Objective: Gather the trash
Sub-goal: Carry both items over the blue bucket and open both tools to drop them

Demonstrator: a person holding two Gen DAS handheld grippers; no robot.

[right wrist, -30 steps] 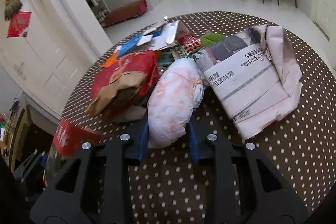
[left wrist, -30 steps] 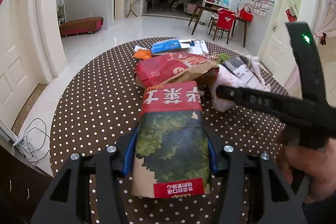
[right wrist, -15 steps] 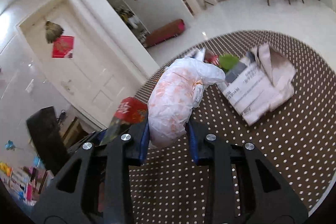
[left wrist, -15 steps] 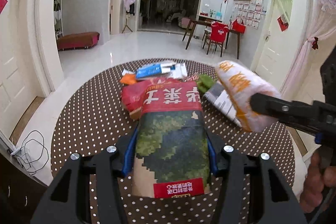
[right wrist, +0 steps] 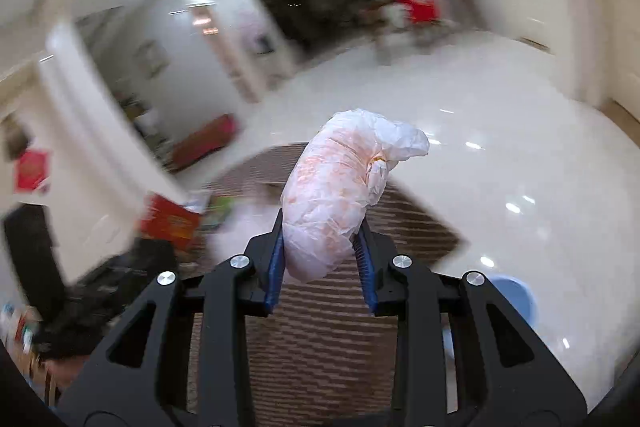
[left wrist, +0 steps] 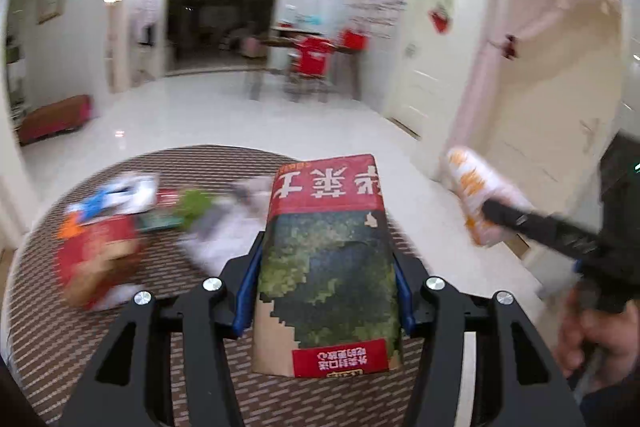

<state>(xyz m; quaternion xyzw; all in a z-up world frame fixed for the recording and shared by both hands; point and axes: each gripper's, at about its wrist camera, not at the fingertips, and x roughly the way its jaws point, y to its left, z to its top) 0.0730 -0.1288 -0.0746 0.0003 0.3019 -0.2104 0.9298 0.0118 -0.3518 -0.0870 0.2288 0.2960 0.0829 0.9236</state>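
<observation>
Dotted tablecloth (left wrist: 80, 327) — red bag (left wrist: 96, 259), blurred papers (left wrist: 116, 193)

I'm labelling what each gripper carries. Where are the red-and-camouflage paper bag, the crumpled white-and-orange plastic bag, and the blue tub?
Red-and-camouflage paper bag (left wrist: 328, 267): left wrist view, green printed middle.
Crumpled white-and-orange plastic bag (right wrist: 332, 195): right wrist view, bulging body.
Blue tub (right wrist: 516, 297): right wrist view, rim.

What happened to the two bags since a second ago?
Both got lifted off the dotted table and swung away to the right. The left gripper keeps squeezing the red and green paper bag; the right gripper keeps the white plastic bag. The other trash stayed on the table.
</observation>
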